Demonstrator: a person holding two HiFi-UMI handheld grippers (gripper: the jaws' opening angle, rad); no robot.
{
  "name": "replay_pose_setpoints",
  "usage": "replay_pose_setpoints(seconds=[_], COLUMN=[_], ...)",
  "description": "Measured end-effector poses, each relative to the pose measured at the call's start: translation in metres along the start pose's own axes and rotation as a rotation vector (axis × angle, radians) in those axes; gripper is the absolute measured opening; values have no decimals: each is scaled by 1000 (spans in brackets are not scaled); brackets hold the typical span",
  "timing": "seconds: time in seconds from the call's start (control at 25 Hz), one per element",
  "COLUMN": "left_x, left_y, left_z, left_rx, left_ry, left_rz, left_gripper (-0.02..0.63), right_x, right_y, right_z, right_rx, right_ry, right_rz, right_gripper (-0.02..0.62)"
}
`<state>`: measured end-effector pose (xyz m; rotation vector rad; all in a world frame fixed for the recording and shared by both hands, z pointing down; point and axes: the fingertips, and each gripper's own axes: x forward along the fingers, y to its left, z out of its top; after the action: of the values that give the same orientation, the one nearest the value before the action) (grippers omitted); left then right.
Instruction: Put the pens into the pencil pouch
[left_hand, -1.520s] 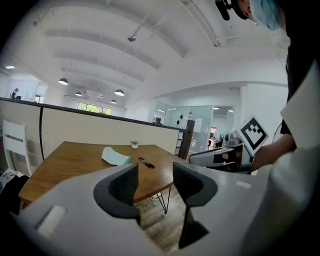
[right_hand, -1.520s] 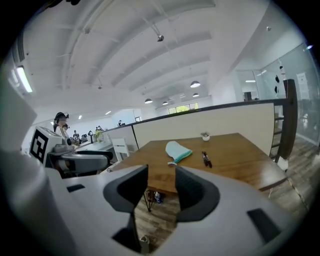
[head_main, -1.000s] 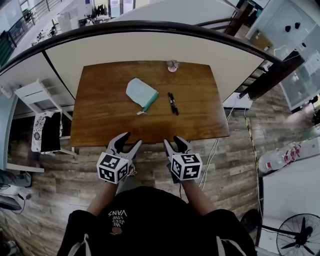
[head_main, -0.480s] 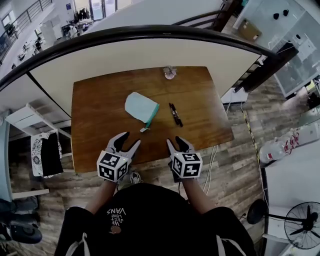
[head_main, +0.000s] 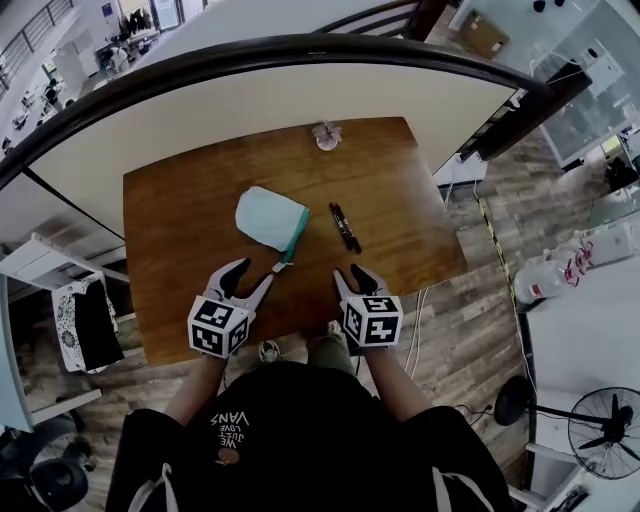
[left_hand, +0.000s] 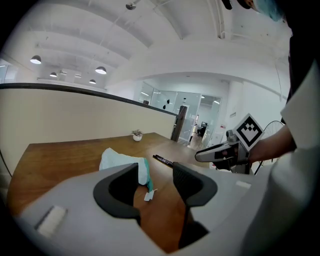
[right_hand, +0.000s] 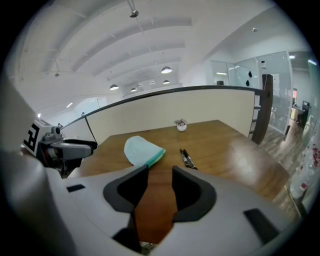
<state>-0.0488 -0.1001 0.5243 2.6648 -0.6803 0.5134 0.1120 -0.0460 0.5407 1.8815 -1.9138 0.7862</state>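
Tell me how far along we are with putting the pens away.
Nothing looks done yet: both pens lie side by side on the table, just right of the pouch. Nothing is in hand: the left gripper and right gripper are open and empty at the table's near edge. Both pens have to go into the pouch.
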Motion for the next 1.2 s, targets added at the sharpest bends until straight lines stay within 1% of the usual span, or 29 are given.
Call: replay_pose_setpoints(seconds=[0.12,0.28,0.48,0.72,0.88,1.0,1.2], left_x=[16,36,65,95,113,125,145], left_y=[6,9,13,12,14,14,14], left_z=[2,2,-5,-22,-34,-48,-62], left_rx=[-22,-44,-24,-2,35,76,154], left_ry=[10,25,76,137,187,250,320], left_rz=[33,87,140,171,192,194,209], left_gripper=[201,201,201,201,201,201,201], right_x=[11,26,46,71,87,98,107], right_y=[-23,-53,-81,-99,-101,-103,-108], right_z=[-1,-5,-15,-31,-41,-49,-53], right_rx=[-17,-73,-135,-221,-283,-318,-351], right_ry=[31,94,168,240,286,312,313], right_rz=[-3,4,30,75,111,123,134], right_gripper=[137,137,137,137,137,137,135])
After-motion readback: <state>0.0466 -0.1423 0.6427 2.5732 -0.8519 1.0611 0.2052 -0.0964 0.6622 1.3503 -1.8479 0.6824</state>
